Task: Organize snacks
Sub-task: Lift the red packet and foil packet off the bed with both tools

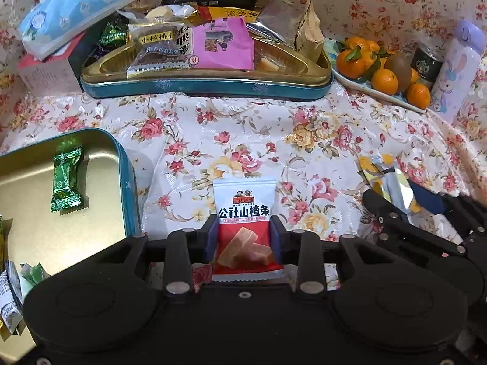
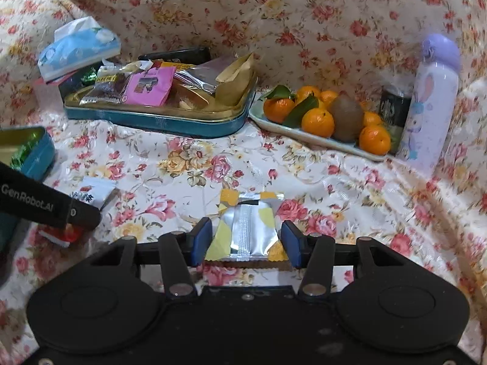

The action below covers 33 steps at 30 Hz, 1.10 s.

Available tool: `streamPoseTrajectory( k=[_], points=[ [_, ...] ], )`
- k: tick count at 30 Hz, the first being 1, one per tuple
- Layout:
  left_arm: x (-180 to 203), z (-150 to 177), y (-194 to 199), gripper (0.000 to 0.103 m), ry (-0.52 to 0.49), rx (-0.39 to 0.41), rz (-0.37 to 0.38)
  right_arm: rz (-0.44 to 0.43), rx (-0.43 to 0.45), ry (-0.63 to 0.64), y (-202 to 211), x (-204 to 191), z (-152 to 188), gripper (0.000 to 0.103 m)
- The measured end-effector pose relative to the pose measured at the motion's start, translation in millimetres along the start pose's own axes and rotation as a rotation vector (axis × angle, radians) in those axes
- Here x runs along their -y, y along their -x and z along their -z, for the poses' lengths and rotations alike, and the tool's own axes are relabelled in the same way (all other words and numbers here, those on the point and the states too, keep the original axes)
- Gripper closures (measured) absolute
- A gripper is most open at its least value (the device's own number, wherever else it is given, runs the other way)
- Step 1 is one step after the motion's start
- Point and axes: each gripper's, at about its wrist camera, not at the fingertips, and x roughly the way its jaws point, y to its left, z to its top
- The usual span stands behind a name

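A red-and-white hawthorn snack packet (image 1: 243, 200) lies on the floral cloth, and my left gripper (image 1: 243, 237) is shut on its lower half, blue pads (image 1: 210, 240) against both side edges. A silver-and-yellow snack packet (image 2: 248, 228) lies flat between the fingers of my right gripper (image 2: 246, 238). That gripper is open, its pads close beside the packet. A small teal tin (image 1: 131, 188) at the left holds a green candy (image 1: 67, 179). At the back, a large teal tin (image 1: 207, 86) is piled with several snack packets.
A plate of oranges and a kiwi (image 2: 304, 140) stands at the back right, with a dark can (image 2: 392, 106) and a lilac bottle (image 2: 432, 100) beside it. A blue tissue pack (image 1: 76, 9) sits on boxes at the back left. Floral cloth covers table and wall.
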Motion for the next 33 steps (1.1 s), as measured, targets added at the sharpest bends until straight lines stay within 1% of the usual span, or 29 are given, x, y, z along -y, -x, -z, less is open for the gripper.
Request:
streamPoseTrajectory(
  k=[2, 5, 13, 19, 22, 27, 30, 33],
  points=[
    [-4, -2, 0, 0.061, 0.012, -0.013, 0.022, -0.014, -0.009, -0.041, -1, 5, -2, 0.056],
    [-9, -4, 1, 0.061, 0.025, -0.025, 0.048, -0.001, -0.014, -0.070, 2, 5, -1, 0.057],
    [0, 5, 8, 0.061, -0.027, -0.037, 0.033, -0.012, -0.004, -0.159, 27, 10, 16, 0.057],
    [15, 27, 17, 0.061, -0.076, -0.050, 0.028, -0.006, -0.020, -0.204, 51, 8, 37, 0.058],
    [16, 40, 24, 0.061, -0.083, -0.057, 0.044, 0.021, -0.019, -0.198, 65, 1, 50, 0.058],
    [16, 60, 36, 0.061, -0.098, -0.060, 0.050, 0.030, -0.024, -0.204, 85, -11, 70, 0.058],
    [14, 73, 44, 0.061, -0.106, -0.071, 0.071, 0.016, -0.031, -0.224, 96, -17, 78, 0.059],
    [14, 86, 54, 0.061, -0.124, -0.069, 0.070, -0.001, -0.027, -0.252, 110, -21, 84, 0.060]
  ],
)
